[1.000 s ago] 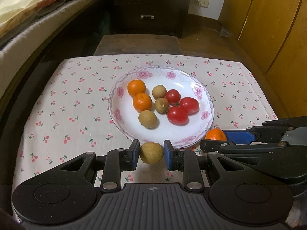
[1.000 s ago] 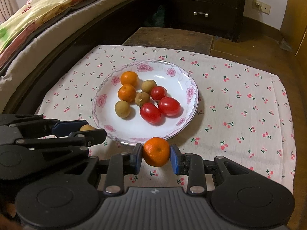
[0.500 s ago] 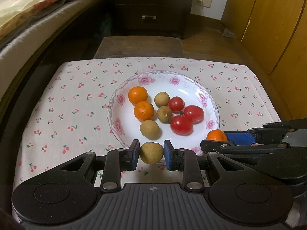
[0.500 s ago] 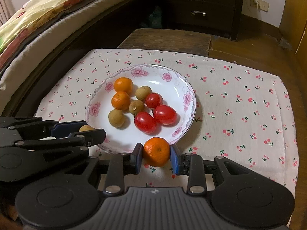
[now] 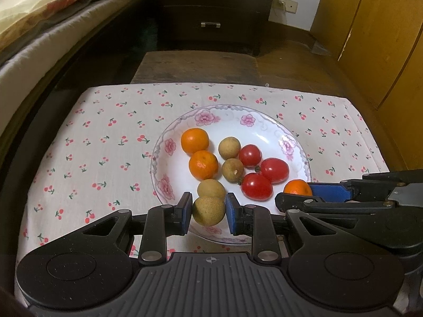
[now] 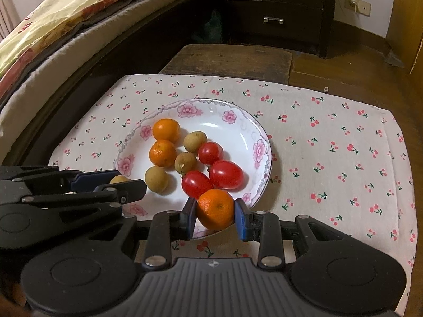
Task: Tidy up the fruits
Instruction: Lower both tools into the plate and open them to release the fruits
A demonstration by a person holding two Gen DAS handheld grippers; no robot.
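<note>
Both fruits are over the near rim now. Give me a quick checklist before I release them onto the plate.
1. Left hand-held gripper shut on the brown longan: ok.
2. Right hand-held gripper shut on the orange mandarin: ok.
3. Both fruits inside the plate rim: ok, only just, at the near edge.
4. Free spot under the longan: ok, though another longan lies right ahead.
5. Free spot under the mandarin: not ok, the red tomatoes sit right against it.
6. Height of the fruits above the plate: cannot tell.
</note>
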